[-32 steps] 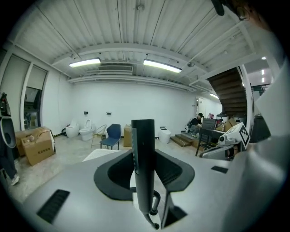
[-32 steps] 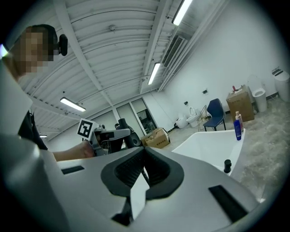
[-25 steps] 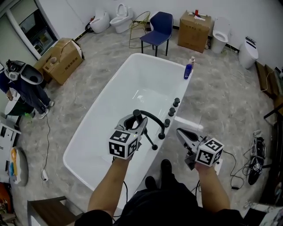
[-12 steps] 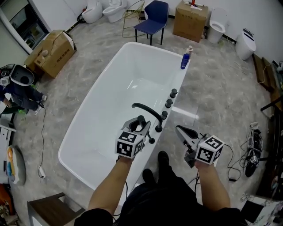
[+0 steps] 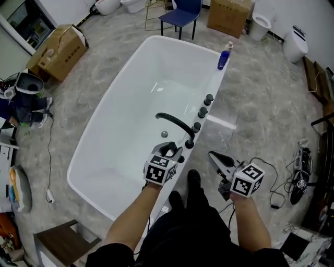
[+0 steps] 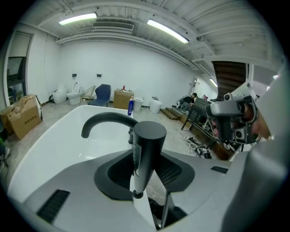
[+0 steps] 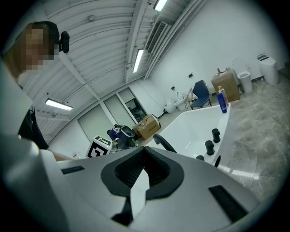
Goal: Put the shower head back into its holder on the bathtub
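Observation:
My left gripper is shut on the black shower head, just above the near rim of the white bathtub. In the left gripper view the shower head stands upright as a dark cylinder between the pads, with the curved black spout behind it. The spout and a row of black knobs sit on the tub's right rim. My left gripper hides the holder. My right gripper hovers over the floor beside the rim, shut and empty; in its own view its jaws meet with nothing between them.
A blue bottle stands on the tub's far corner. Cardboard boxes lie at the left, and a blue chair and toilets beyond the tub. Cables lie on the floor at the right. The person's shoes are beside the rim.
My left gripper has sunk with the shower head towards the tub's near rim, below the spout's base. My right gripper has dropped a little and stayed shut.

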The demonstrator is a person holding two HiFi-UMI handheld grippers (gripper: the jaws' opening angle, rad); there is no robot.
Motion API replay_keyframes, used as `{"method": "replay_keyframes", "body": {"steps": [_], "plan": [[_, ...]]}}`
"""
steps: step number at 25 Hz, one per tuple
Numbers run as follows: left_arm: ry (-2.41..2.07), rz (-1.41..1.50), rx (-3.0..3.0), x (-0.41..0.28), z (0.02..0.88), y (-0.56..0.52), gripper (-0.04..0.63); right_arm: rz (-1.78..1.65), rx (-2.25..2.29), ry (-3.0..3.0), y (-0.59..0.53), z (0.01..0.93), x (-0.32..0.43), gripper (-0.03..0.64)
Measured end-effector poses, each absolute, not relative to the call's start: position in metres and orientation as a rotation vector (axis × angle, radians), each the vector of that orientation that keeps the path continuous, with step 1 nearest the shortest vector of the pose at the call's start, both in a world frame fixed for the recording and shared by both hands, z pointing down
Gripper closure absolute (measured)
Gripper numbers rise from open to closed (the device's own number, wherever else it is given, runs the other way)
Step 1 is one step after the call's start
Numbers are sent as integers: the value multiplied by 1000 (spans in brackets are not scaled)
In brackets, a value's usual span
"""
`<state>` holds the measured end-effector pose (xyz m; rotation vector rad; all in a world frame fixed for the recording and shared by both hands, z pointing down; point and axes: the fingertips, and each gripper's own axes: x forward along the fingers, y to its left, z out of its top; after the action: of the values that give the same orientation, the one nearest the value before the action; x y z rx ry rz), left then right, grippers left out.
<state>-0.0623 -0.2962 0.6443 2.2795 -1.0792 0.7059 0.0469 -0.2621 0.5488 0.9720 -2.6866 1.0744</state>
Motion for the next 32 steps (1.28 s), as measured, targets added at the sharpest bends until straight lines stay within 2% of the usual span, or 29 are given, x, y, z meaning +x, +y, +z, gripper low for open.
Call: {"method": "replay_keyframes", "body": {"steps": [17, 32], "plan": [[-947, 970, 2163, -50, 748, -266, 446, 1148, 1024, -2631, -249, 588, 61, 601], [-912, 1050, 2139, -37, 783, -260, 443, 1212, 1027, -2562, -246, 611, 76, 601]]}}
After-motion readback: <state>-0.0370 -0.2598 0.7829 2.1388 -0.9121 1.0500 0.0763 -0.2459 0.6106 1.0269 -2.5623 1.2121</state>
